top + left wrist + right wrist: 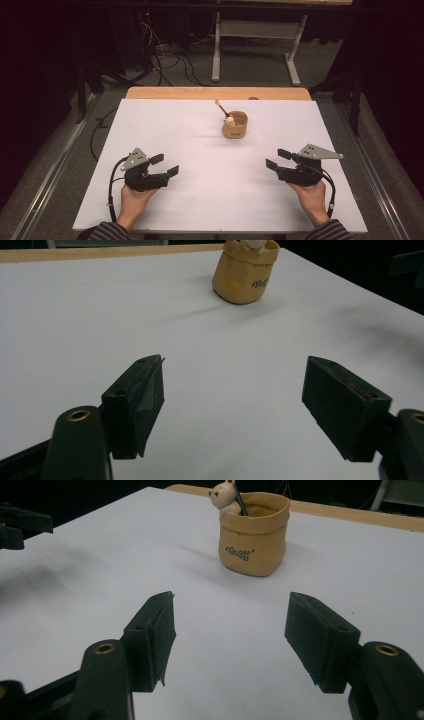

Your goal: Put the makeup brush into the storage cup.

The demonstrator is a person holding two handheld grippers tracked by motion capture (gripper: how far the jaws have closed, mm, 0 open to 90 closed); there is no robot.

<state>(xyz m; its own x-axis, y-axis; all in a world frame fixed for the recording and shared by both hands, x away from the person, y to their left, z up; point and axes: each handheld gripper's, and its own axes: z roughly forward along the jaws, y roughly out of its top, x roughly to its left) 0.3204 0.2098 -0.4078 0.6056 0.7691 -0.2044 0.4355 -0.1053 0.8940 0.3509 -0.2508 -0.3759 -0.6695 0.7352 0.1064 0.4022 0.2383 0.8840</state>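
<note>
Black jaws stand parted on both of your tongs, with nothing between them. Your left gripper [166, 165] sits at the lower left of the high view and your right gripper [278, 158] at the lower right. Each hangs just over the white sheet [200, 200] and points inward and slightly up the frame, so the two seem posed as a ready stance from which either could go first. In the left gripper view the jaws gape over bare white, and in the right gripper view they do the same, so neither pad touches anything. Well apart from both, a little above the middle of the high view, stands the tan pouch [234, 126], upright, its rim rolled open. That open mouth looks like the reason it is set there, within reach of both hands and facing up. A small white bear figure [223, 496] leans at the rim, in the upper middle of the right gripper view, and a dark stick [221, 106] slants out toward the upper left of the high view. Beyond the sheet, a strip of wooden table edge [217, 93] shows along the far side.
</note>
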